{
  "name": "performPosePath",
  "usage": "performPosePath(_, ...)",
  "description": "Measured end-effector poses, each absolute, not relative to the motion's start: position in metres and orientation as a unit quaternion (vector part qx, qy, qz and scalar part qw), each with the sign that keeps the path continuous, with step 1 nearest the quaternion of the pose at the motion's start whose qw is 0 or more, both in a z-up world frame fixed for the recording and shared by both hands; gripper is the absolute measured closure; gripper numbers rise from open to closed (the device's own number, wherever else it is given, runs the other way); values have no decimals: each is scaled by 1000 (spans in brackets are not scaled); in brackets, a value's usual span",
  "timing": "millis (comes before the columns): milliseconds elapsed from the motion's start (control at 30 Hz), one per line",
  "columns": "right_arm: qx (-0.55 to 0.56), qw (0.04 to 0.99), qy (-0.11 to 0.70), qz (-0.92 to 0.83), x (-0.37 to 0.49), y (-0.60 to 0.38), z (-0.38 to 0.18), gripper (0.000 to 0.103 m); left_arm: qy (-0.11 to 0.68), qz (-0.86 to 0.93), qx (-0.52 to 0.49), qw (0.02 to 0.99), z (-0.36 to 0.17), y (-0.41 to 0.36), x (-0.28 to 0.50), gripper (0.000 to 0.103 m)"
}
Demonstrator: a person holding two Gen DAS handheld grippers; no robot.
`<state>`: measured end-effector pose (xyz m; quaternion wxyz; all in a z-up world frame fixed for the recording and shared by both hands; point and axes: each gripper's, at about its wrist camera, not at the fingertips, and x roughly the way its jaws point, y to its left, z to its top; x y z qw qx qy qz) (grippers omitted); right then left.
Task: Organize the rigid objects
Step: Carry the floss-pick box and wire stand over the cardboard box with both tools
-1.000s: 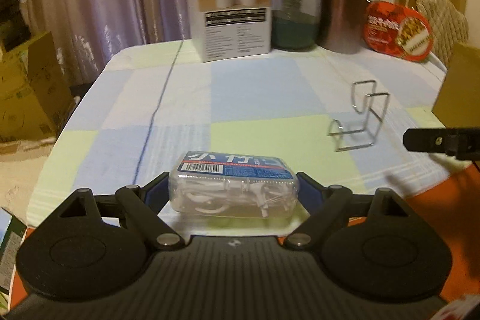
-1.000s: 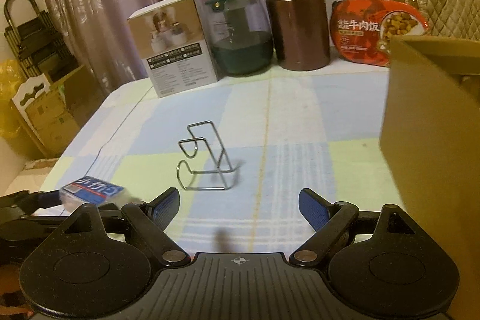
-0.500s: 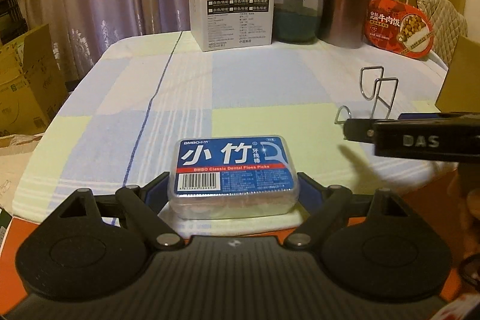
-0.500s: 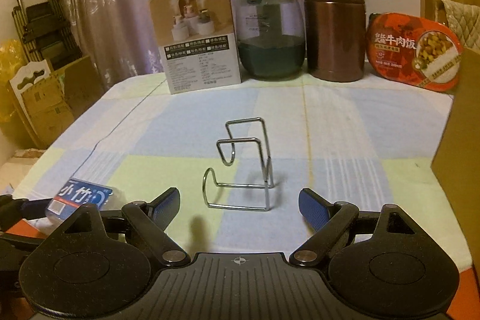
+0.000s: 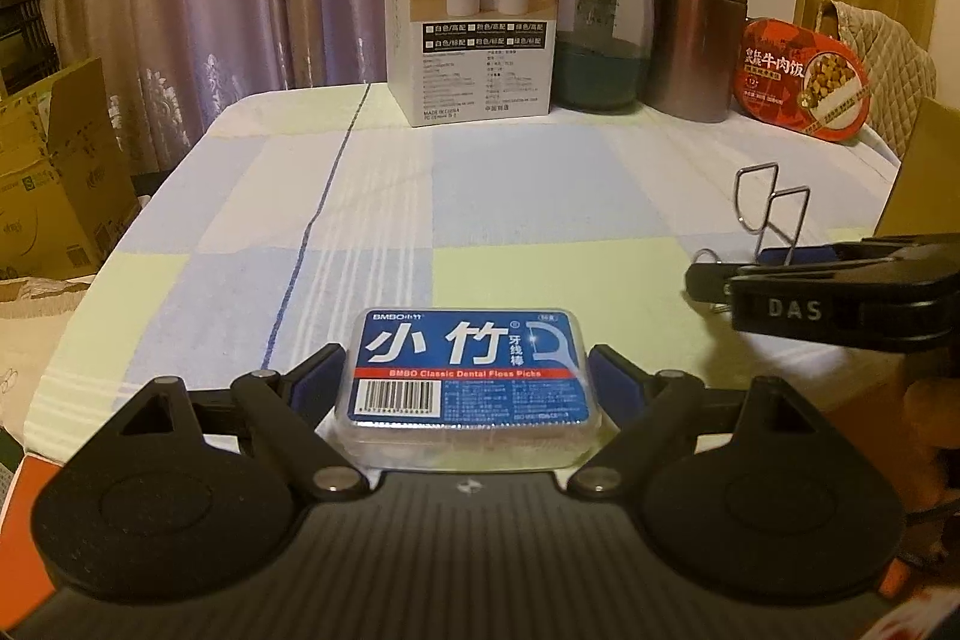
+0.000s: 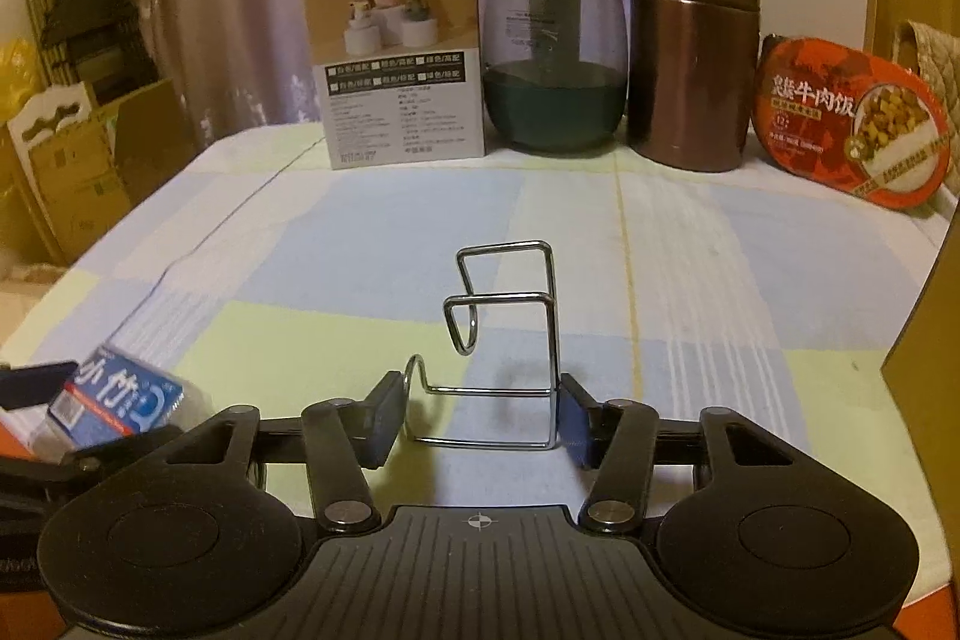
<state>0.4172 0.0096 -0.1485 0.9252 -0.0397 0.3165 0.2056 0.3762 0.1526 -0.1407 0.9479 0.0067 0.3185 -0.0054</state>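
While the left gripper (image 5: 468, 382) holds the floss box (image 5: 471, 382) at the table's near edge, the right gripper (image 6: 480, 415) is closing around the wire stand (image 6: 501, 346) mid-table. Squeeze evenly on both base wires so the springy stand doesn't twist or pop free.

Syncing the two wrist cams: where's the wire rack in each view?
Left wrist: wire rack at the right edge, mid-height, partly behind the right gripper.
Right wrist: wire rack centre frame, standing on the cloth, its base between the closing jaws.
Shared landmark: the white product box at the table's far edge.
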Motion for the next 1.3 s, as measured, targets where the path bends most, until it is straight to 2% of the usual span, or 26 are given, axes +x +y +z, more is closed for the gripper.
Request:
performPosePath(500,-42,916,343,205,392,-20,-130,54,344,3,48,938,-137,134,370,20)
performPosePath(900,-14,906,355,229,336,-61,-78,54,368,-30,31,929,-102,108,299,20)
performPosePath(1300,-4,916,303,262,246,-109,-17,54,320,-39,33,946,-55,81,221,20)
